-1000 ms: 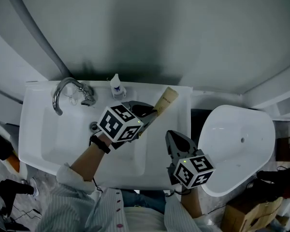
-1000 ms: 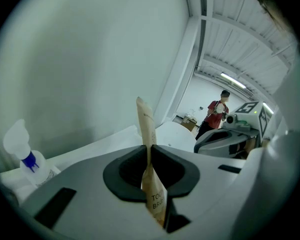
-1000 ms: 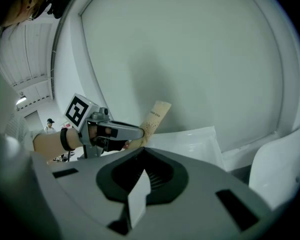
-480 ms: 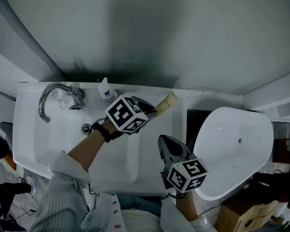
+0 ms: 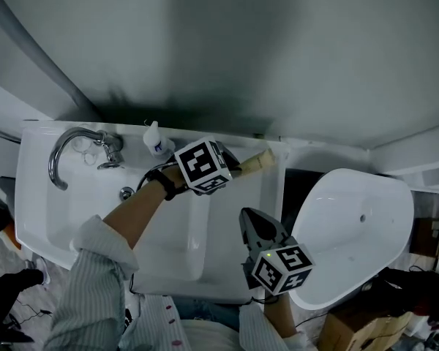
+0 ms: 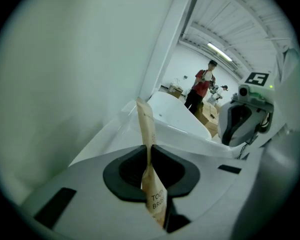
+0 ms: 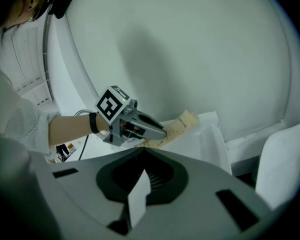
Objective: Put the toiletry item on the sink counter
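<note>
Sink counter, chrome faucet, grey wall, toothbrush packet in left gripper

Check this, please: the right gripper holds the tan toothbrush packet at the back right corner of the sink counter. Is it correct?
Wrong gripper. The left gripper holds the tan toothbrush packet at the back right corner of the sink counter; the left gripper view shows its jaws shut on it. The right gripper holds only a white slip.
</note>
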A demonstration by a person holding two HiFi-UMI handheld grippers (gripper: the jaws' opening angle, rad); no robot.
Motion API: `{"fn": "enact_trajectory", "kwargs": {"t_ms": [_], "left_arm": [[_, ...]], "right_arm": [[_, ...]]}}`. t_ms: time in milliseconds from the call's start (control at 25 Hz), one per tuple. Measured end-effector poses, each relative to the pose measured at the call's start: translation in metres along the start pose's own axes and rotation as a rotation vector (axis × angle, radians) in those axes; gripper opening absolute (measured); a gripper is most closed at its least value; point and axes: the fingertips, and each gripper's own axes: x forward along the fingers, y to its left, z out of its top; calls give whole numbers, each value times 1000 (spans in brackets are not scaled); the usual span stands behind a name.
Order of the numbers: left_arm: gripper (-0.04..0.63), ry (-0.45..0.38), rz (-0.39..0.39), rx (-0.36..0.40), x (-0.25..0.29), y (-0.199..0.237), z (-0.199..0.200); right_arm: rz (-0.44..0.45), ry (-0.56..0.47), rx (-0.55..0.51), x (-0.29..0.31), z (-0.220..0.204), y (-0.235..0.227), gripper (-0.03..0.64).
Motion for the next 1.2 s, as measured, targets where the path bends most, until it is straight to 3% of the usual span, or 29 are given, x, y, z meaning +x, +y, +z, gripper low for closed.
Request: {"fn": "enact_trajectory", "kwargs": {"t_ms": [200, 480, 760, 960, 1200], "left_arm": [[46, 75, -47, 68, 11, 4, -9], [46, 146, -79, 76, 27, 12, -26], [47, 193, -29, 163, 38, 19, -34], [53, 195, 10, 225, 41, 21, -33], [79, 160, 49, 242, 37, 25, -30]], "right_arm": [[8, 17, 2, 7, -2, -3, 9], [1, 25, 20, 13, -2, -11, 9], [7, 31, 32, 17, -2, -15, 9], [18, 33, 47, 18, -3, -15, 9], [10, 30, 48, 17, -1, -18, 9]]}}
